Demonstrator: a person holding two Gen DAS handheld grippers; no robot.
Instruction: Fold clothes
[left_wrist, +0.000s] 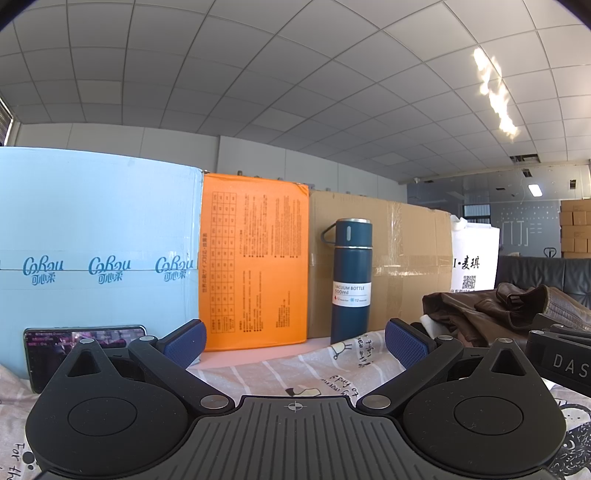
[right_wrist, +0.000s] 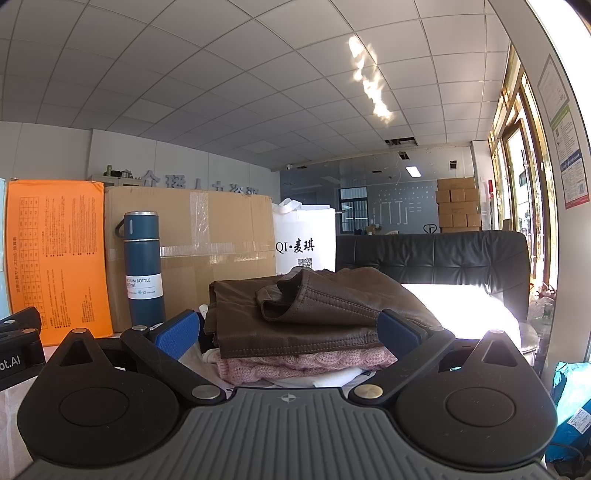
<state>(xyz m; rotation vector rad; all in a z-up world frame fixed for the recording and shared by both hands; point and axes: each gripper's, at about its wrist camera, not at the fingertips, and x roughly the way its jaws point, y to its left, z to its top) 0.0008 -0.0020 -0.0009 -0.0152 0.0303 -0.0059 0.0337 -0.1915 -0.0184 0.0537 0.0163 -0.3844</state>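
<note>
A folded brown leather garment (right_wrist: 314, 314) lies on top of a pink knit sweater (right_wrist: 306, 363) and a white garment in a stack, straight ahead in the right wrist view. My right gripper (right_wrist: 291, 332) is open and empty, its blue pads on either side of the stack's near edge. The same brown garment (left_wrist: 491, 314) shows at the right in the left wrist view. My left gripper (left_wrist: 295, 345) is open and empty above a printed cloth (left_wrist: 295, 369) on the table. The right gripper's body (left_wrist: 561, 354) shows at the right edge.
A dark blue vacuum bottle (left_wrist: 351, 280) stands upright ahead of the left gripper. Behind it are a light blue box (left_wrist: 99, 240), an orange box (left_wrist: 255, 258) and a cardboard box (left_wrist: 399, 251). A phone (left_wrist: 77, 343) leans at left. A white bag (right_wrist: 306, 236) and black sofa (right_wrist: 443, 254) stand behind the stack.
</note>
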